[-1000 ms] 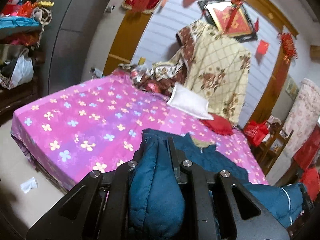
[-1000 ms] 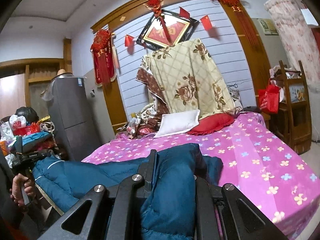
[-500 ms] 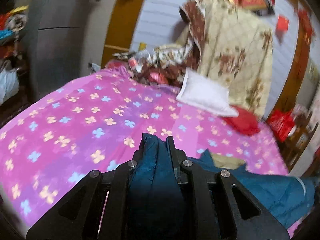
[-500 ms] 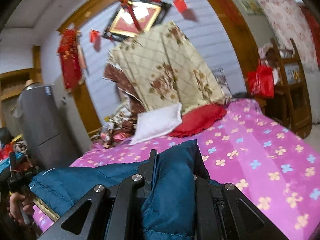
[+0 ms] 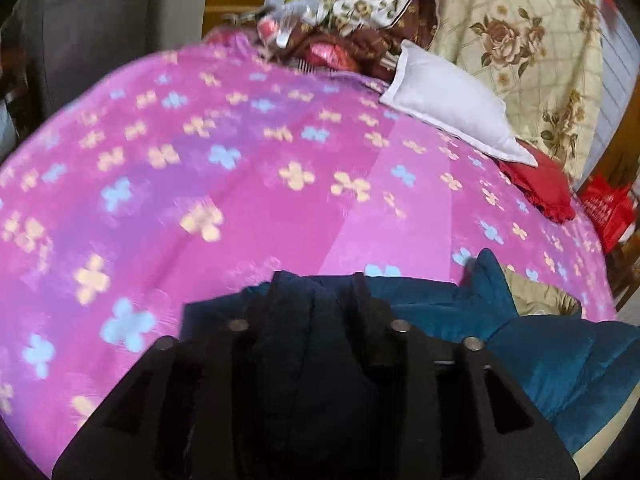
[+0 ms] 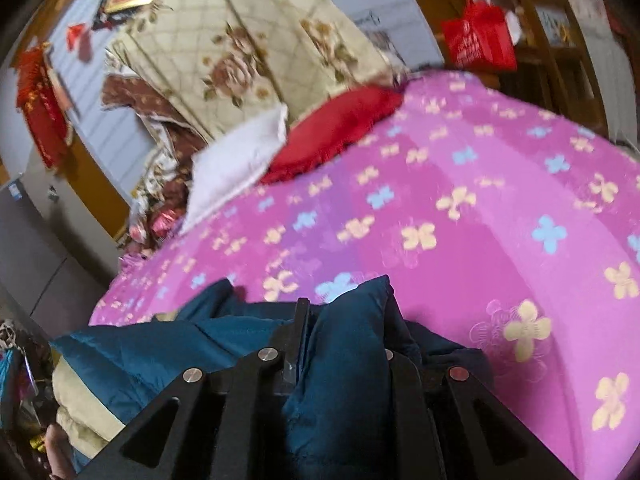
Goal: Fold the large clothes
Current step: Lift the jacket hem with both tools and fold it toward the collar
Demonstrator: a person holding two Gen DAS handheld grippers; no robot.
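Note:
A dark teal padded jacket (image 5: 560,364) with a beige lining stretches between my two grippers over the near edge of the pink flowered bed (image 5: 248,184). My left gripper (image 5: 316,292) is shut on a bunched fold of the jacket low over the bedspread. My right gripper (image 6: 344,308) is shut on another fold of the jacket (image 6: 160,352), also low over the bed (image 6: 460,216). The jacket's beige lining (image 6: 84,412) shows at the lower left of the right wrist view.
A white pillow (image 5: 452,108) and a red cushion (image 5: 536,184) lie at the head of the bed, below a hanging floral quilt (image 5: 520,40). A red bag (image 6: 476,36) hangs on wooden shelves at the right. A grey cabinet (image 5: 100,20) stands left.
Both grippers have dropped forward and down toward the bedspread, carrying the jacket with them. The views are blurred by the motion. Both stay shut on the jacket.

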